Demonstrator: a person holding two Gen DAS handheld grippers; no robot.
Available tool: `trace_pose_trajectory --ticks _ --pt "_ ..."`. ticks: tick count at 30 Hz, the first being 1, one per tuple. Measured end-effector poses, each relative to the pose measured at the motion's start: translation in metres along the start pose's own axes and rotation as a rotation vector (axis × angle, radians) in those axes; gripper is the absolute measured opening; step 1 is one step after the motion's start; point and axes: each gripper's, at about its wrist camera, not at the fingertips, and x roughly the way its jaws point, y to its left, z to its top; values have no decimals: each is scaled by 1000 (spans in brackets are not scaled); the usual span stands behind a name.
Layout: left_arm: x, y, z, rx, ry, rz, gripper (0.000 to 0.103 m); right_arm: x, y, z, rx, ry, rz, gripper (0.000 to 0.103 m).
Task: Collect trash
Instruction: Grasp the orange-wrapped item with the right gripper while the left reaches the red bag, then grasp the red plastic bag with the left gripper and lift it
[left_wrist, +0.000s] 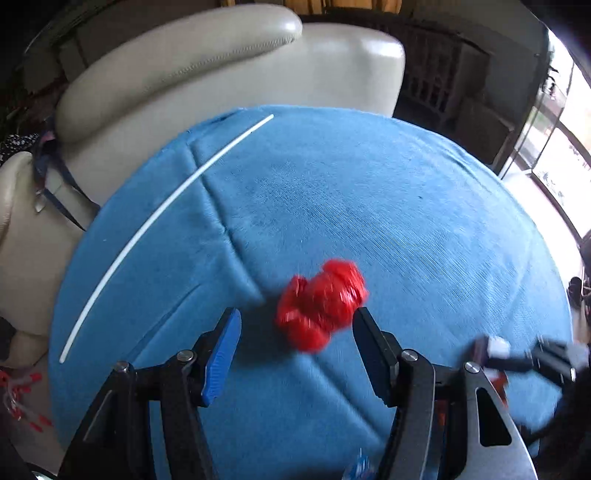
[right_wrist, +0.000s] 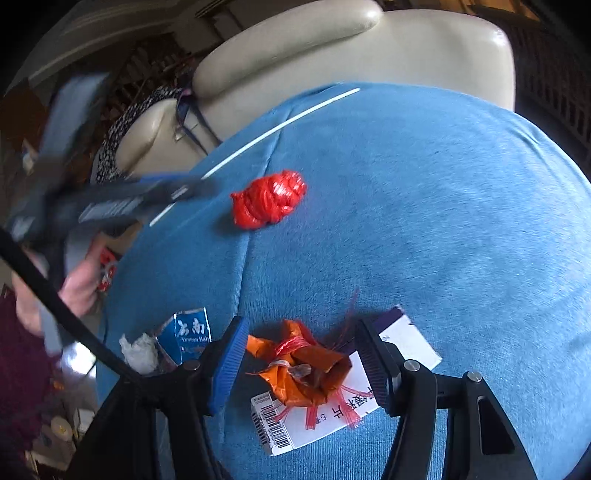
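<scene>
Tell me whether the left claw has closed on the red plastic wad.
No: the left claw is open, its fingers either side of the red plastic wad on the blue cloth.

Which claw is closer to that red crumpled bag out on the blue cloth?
Left. The left claw is open right at the red crumpled bag, which sits just past its fingertips. The right claw is open over an orange wrapper, well short of the bag.

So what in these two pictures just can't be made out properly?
- Left wrist view: the red plastic wad is motion-blurred, so contact with the open left gripper cannot be told.
- Left wrist view: the right gripper is smeared at the right edge.
- Right wrist view: the white box is partly covered by the orange wrapper.
- Right wrist view: the blue packet has its print cut off by a finger.
</scene>
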Motion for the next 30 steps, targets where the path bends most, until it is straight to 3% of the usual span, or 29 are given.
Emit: trace_pose_trajectory --ticks 7,10,13,18,20,21,27,28,30 --pt "39 -10 5 6 74 -75 64 9 14 -10 -99 32 9 53" --pt "42 -13 2 7 65 -69 60 11 26 -15 -165 44 -18 46" --pt "38 -14 -3 -10 54 -71 54 13 36 -21 -213 53 -45 30" --pt "28 -15 -13 -16 53 -57 48 10 47 -35 -247 47 -80 27" --pt "20 -15 -17 -25 48 -65 41 1 49 -42 -235 31 -74 27" --pt "13 -15 -19 -24 40 -69 22 -5 48 -46 -224 20 -66 27" --pt "-36 -6 -34 -26 -3 -58 19 -47 35 -67 -150 -35 -39 27" --pt "-46 -4 -39 -33 -8 -67 4 -54 32 -71 -135 -44 -38 27" --pt "-62 0 -49 -50 -10 -90 3 -66 31 -80 -107 -64 -40 27"
